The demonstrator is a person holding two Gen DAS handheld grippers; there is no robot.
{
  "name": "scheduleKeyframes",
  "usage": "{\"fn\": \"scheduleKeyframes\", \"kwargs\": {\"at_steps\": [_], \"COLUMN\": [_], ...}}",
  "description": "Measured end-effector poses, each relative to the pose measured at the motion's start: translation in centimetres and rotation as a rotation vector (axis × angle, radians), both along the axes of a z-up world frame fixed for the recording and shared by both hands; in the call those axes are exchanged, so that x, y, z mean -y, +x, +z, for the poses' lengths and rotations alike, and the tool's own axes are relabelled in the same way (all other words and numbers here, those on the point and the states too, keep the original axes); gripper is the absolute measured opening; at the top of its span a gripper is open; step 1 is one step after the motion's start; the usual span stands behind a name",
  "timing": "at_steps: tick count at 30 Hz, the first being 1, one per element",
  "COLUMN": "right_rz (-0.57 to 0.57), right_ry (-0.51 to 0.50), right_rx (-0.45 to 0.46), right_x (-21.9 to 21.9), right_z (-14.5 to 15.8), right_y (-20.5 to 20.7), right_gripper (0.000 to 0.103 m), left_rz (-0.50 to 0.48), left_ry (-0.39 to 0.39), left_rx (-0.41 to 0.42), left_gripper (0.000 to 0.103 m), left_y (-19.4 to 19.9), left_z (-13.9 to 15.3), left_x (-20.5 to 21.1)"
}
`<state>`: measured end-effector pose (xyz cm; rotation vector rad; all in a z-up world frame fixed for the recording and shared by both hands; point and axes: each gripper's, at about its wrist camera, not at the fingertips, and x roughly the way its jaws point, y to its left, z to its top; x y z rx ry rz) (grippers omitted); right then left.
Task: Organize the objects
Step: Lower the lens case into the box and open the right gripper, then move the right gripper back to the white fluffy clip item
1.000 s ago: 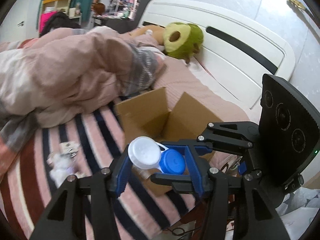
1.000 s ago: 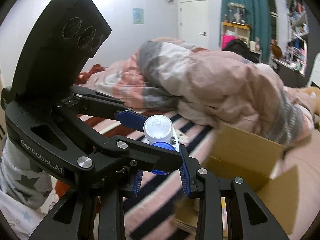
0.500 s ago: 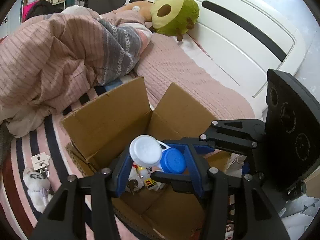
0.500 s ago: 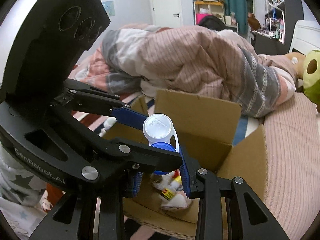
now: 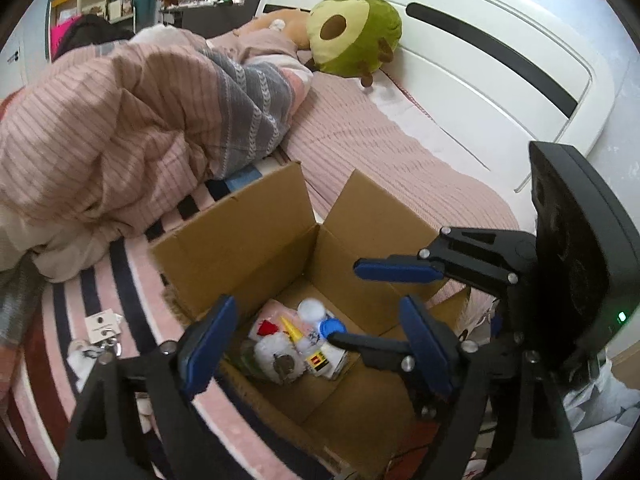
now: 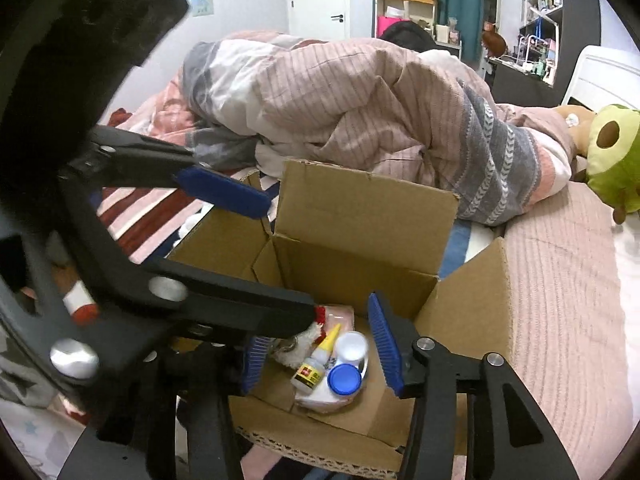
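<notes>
Above the cardboard box point(image 5: 256, 240), left claw point(image 5: 316, 344) and right claw point(image 6: 320, 344) gape wide, empty; contact lens case point(image 6: 346, 364) lies inside.

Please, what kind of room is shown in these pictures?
Most likely a bedroom. A white headboard stands behind a bed with a rumpled pink striped duvet, and an avocado plush toy lies near it. The open cardboard box sits on the bed.

Glue bottle point(image 6: 316, 364) label unreadable, box point(image 6: 360, 224) contents perhaps partly hidden by fingers point(image 6: 384, 344)
</notes>
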<state>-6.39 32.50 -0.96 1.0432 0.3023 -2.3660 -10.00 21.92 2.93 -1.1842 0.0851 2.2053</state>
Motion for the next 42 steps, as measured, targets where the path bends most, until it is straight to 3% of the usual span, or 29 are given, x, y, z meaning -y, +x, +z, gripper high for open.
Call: {"fn": "scheduleKeyframes", "kwargs": {"at_steps": [5, 15, 25, 33, 39, 42], "right_rz": [-0.013, 0.002, 0.186, 0.272, 0.164, 0.097], "right_ry": [0.015, -0.002, -0.129, -0.124, -0.069, -0.009], "right_rx": [-0.021, -0.05, -0.031, 0.091, 0.134, 0.124], "right_x": [0.0, 1.0, 9.3, 17.2, 18.8, 18.8], "right_z": [0.4, 1.9, 3.4, -1.6, -7.1, -9.2], "right_y": [0.6, 2.3, 4.8, 4.3, 1.0, -0.5], "right_gripper": [0.049, 0.05, 0.05, 0.05, 0.049, 0.033], "left_rz": [0.023, 0.099, 0.282, 0.39, 0.423, 0.433], "left_ry": [-0.01, 0.007, 0.027, 0.039, 0.056, 0.059], "left_rx": [-0.048, -0.108, -0.122, -0.071, -0.018, 0.009], "left_gripper": [0.09, 0.09, 0.09, 0.09, 0.09, 0.09], "left_y": [1.6, 4.2, 6.7, 8.1, 8.1, 7.6], "left_z": [1.4, 2.6, 1.5, -2.7, -5.7, -7.0], "left_x": [1.8, 6.6, 16.9, 23.8, 26.3, 27.2]}}
